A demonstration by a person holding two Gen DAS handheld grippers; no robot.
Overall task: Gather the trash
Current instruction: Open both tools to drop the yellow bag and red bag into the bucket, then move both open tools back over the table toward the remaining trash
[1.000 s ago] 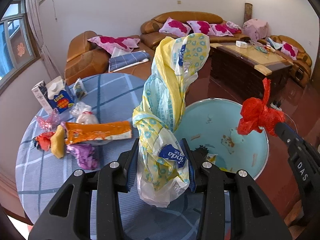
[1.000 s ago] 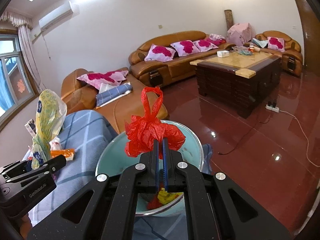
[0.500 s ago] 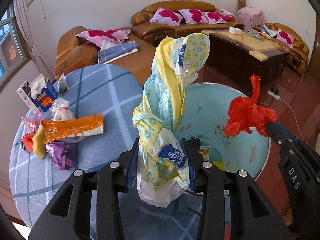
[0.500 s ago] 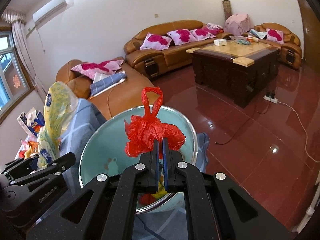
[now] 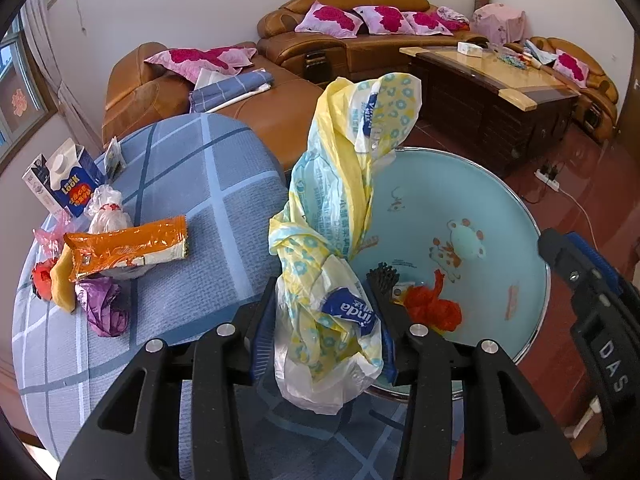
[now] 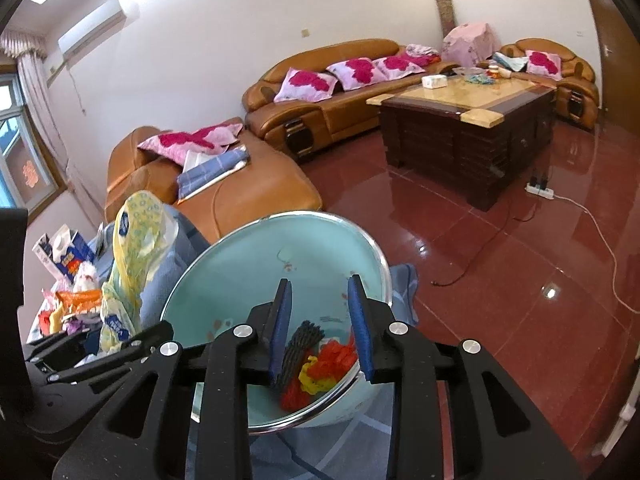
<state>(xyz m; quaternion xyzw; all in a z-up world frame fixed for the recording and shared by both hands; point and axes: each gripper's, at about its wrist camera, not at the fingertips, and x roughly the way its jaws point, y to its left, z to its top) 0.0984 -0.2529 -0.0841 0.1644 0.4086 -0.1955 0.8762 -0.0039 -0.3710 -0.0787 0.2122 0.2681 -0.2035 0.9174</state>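
My left gripper (image 5: 324, 344) is shut on a twisted yellow and white plastic bag (image 5: 340, 208), held upright over the table edge beside the basin; the bag also shows in the right wrist view (image 6: 132, 256). My right gripper (image 6: 320, 320) is open and empty above the light blue basin (image 6: 248, 264). A red plastic bag (image 5: 432, 308) lies in the bottom of the basin (image 5: 480, 208), next to a black comb-like piece (image 5: 382, 276) and yellow scraps (image 6: 312, 376).
On the blue checked tablecloth (image 5: 192, 184) at the left lie an orange wrapper (image 5: 124, 248), a purple bag (image 5: 104, 308), a white bag (image 5: 106, 212) and a blue milk carton (image 5: 68, 180). Sofas (image 5: 344, 28) and a wooden coffee table (image 6: 472, 120) stand behind.
My right gripper has opened and the red bag has dropped into the basin. My left gripper still holds the yellow bag and has moved closer over the table and basin.
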